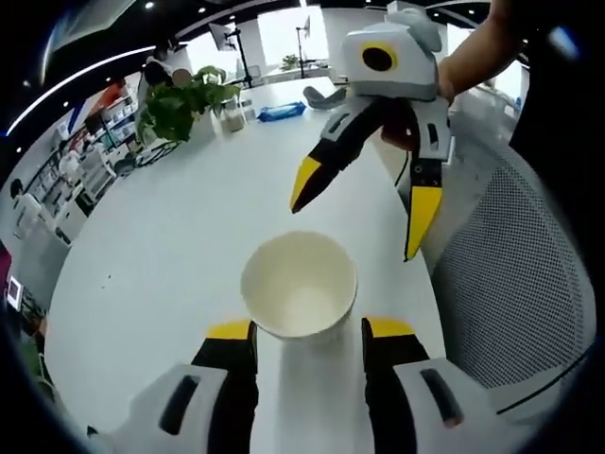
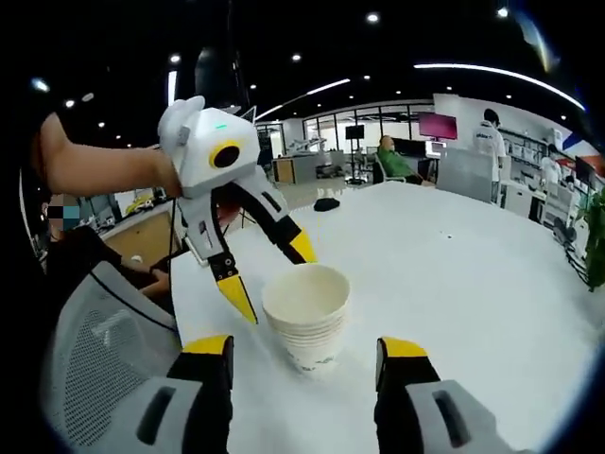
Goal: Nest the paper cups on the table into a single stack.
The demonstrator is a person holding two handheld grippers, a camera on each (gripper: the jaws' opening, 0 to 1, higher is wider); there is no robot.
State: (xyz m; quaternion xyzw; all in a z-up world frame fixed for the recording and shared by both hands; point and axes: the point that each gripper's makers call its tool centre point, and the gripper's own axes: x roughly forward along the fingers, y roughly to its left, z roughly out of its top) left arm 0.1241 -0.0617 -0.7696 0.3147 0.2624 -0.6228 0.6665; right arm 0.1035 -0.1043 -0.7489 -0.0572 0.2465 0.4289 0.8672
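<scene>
- Paper cups stand nested as one stack, upright on the white table, near its edge; several rims show layered below the top rim in the right gripper view. From the left gripper view the stack is seen from above, mouth open, inside bare.
- Around: mesh-backed chair just past the table edge beside the stack; potted plant far down the table, with a blue packet and a small container near it. Nothing lies between the stack and either tool.
- Seated person and a standing one at the far end of the room, well apart from the cups.
- Left gripper: jaws spread wide, yellow tips flanking the stack's base, not visibly touching it; nothing held. In the right gripper view it hangs tips down just beside the cup rim.
- Right gripper: jaws wide apart either side of the stack, gripping nothing. In the left gripper view it hovers above and beyond the cups, empty.
</scene>
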